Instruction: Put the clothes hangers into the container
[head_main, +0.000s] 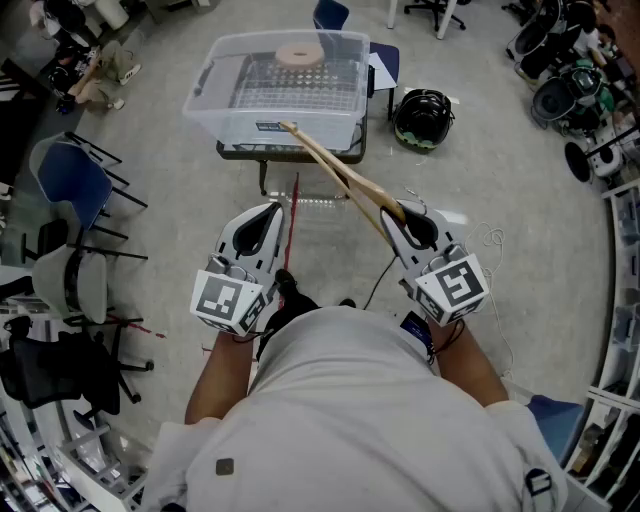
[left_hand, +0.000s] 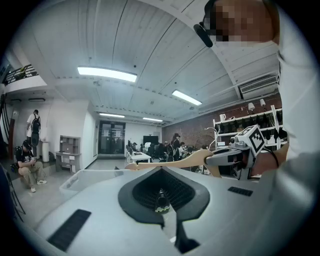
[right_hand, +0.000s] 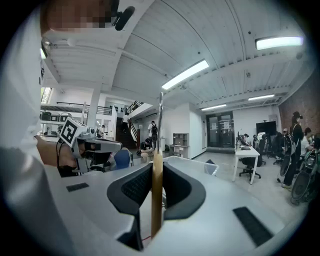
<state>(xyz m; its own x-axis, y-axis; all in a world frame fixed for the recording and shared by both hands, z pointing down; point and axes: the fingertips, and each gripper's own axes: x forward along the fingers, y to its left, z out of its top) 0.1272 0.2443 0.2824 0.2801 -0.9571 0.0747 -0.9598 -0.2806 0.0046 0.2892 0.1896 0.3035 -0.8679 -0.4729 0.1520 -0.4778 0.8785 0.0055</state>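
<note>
A wooden clothes hanger (head_main: 335, 170) slants up and left from my right gripper (head_main: 400, 215), which is shut on its lower end. Its far tip reaches the near wall of the clear plastic container (head_main: 205, 95), which stands on a small table ahead. In the right gripper view the hanger (right_hand: 156, 190) stands edge-on between the pads, its metal hook (right_hand: 160, 120) pointing up. My left gripper (head_main: 265, 215) hangs beside it at the left, shut and holding nothing. In the left gripper view the hanger (left_hand: 170, 161) crosses above the container's rim (left_hand: 85, 177).
A wire rack and a round wooden disc (head_main: 300, 52) lie inside the container. A black helmet (head_main: 424, 118) sits on the floor to its right. Blue chairs (head_main: 70, 180) stand at the left, and wheeled gear and shelving line the right side.
</note>
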